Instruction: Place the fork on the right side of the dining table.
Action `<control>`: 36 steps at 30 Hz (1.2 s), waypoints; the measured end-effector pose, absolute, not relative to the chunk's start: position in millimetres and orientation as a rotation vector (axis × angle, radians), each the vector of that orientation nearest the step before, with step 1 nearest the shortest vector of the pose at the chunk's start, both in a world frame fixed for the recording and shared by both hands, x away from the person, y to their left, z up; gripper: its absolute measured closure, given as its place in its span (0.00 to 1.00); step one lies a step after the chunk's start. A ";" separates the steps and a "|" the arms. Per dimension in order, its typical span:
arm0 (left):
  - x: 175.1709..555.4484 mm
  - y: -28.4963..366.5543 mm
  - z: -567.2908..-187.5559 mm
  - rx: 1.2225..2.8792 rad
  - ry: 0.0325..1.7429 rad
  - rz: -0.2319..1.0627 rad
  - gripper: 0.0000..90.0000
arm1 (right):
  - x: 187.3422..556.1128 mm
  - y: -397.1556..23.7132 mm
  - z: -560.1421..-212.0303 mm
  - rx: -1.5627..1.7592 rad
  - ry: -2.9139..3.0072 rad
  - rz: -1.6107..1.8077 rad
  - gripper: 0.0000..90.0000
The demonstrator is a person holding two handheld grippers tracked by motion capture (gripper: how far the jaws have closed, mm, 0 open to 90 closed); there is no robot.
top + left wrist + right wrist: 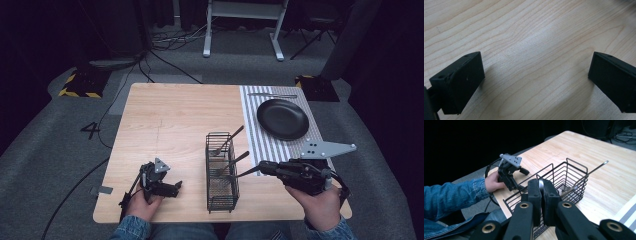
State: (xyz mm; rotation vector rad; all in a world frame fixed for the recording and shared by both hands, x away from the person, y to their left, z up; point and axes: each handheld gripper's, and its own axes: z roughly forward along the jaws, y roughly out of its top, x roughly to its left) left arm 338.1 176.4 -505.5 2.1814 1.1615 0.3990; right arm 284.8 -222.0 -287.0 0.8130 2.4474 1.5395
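We are gripping a utensil handle (248,172) in the clenched right gripper (263,168) above the basket (221,172), left gripper (534,82) released; snagging the wires could tip it.

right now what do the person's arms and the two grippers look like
Both forearms wear blue denim sleeves. The left gripper and right gripper are black with blocky jaws. Each carries a grey three-cornered plate dotted with holes, and a black cable trails from the left one. Brass-coloured pivots show on the right.
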 end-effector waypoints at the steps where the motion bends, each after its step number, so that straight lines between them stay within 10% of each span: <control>1: 338.1 176.4 -505.5 2.181 1.161 0.399 0.01 | 284.2 -223.3 -284.9 0.811 2.441 1.541 0.96; 36: 338.1 176.2 -505.6 2.179 1.163 0.400 0.01 | 290.5 -291.0 -234.0 0.894 2.223 1.567 0.97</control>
